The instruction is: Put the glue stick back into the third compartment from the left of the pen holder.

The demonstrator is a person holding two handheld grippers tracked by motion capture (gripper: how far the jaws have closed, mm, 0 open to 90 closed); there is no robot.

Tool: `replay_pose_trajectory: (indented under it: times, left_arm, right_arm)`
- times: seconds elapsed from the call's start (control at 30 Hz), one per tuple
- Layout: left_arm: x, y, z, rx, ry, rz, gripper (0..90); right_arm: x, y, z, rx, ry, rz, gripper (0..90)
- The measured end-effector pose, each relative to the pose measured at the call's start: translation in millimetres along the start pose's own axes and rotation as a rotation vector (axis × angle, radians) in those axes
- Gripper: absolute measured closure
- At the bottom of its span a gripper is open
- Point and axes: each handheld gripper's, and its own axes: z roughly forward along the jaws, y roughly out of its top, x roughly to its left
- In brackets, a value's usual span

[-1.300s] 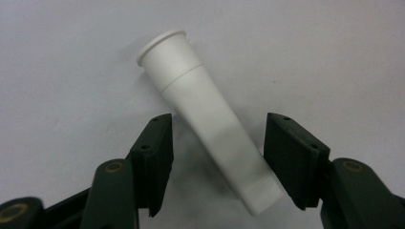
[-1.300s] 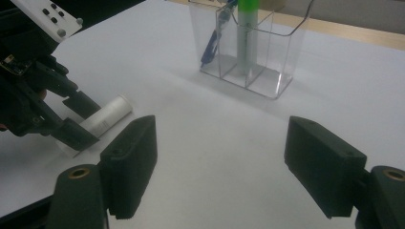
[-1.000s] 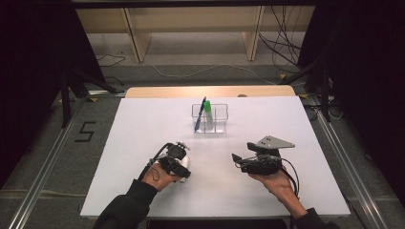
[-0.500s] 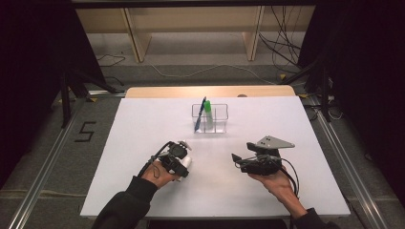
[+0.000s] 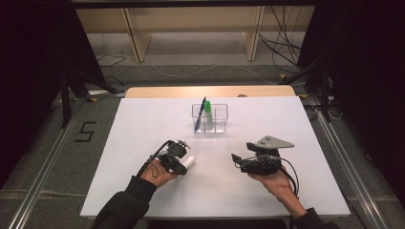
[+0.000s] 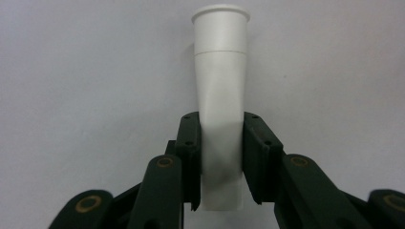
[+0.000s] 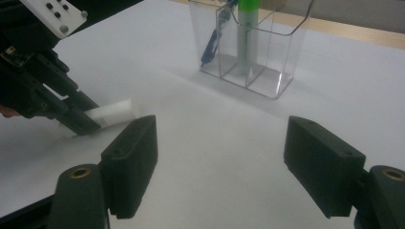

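A white tube [image 6: 220, 95] with a flared cap lies low over the white table, squeezed between the jaws of my left gripper [image 6: 220, 160]. From above, the left gripper [image 5: 180, 162] sits at the table's front left with the tube [image 5: 188, 162] poking out to the right. The right gripper view shows the same tube [image 7: 113, 112] at its left. My right gripper [image 7: 222, 164] stands open with nothing between its jaws; in the high view the right gripper [image 5: 237, 161] is at the front right, pointing left.
A clear divided organiser [image 5: 220, 118] stands at the table's back middle, holding a blue pen [image 5: 200, 113] and a green marker [image 5: 207, 109]. The organiser [image 7: 274, 62] rises ahead of my right gripper. Bare white tabletop [image 5: 143, 129] surrounds both hands.
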Motion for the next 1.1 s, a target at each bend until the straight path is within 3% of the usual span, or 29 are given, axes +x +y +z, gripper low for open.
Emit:
replay_pose_trajectory:
  times: [0.07, 0.47, 0.7, 0.93, 1.1]
  left_arm:
    - [1.8, 0.1, -3.8, -0.038, -0.022, -0.007, 70.8]
    - [-1.0, -3.6, -24.7, -0.333, -0.052, -0.044, 70.8]
    - [-14.4, -4.2, -29.8, -0.417, -0.058, -0.022, 70.8]
    - [-21.6, -8.2, -32.2, -0.51, -0.103, -0.048, 70.8]
    - [-27.5, -10.3, -31.9, -0.534, -0.121, -0.043, 70.7]
  right_arm:
    - [0.1, 0.1, 0.0, 0.001, -0.002, 0.001, 28.1]
    - [0.3, 1.3, -0.4, -0.029, 0.042, 0.043, 27.8]
    - [1.3, 2.7, -1.0, -0.052, 0.083, 0.087, 26.6]
    - [4.5, 4.4, 1.2, -0.067, 0.136, 0.122, 24.8]
    - [8.0, 6.7, 4.1, -0.08, 0.173, 0.145, 23.9]
